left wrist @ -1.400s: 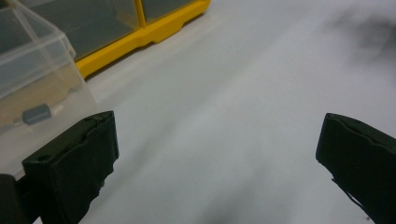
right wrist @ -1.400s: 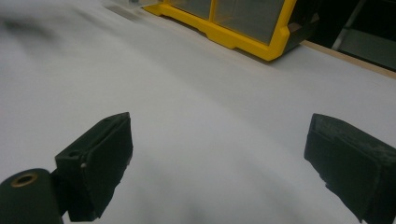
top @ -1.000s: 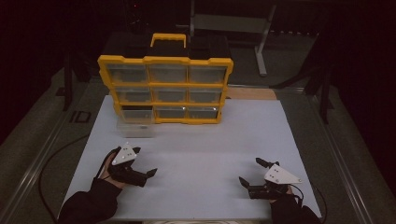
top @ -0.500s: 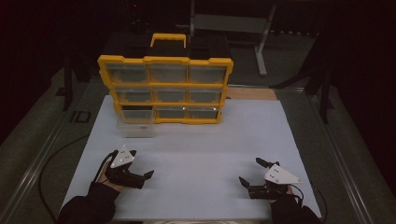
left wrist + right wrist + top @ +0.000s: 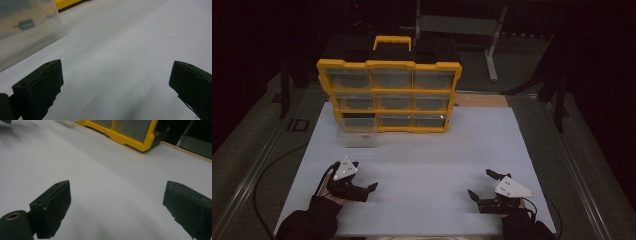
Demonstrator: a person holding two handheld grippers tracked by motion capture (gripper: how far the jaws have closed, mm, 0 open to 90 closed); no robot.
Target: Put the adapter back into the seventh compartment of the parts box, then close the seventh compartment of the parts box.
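Two grippers sit low over the white table (image 5: 422, 165), both with jaws spread wide and holding nothing. We see the left gripper (image 5: 371, 188) near the front left edge. A clear drawer (image 5: 357, 139) lies ahead of it, just in front of the yellow cabinet (image 5: 389, 95). We see the right gripper (image 5: 481, 186) at the front right, well apart from the drawer.

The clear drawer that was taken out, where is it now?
In the high view the clear drawer sits on the white table, just before the yellow organizer's lower-left slot, ahead of the left gripper.
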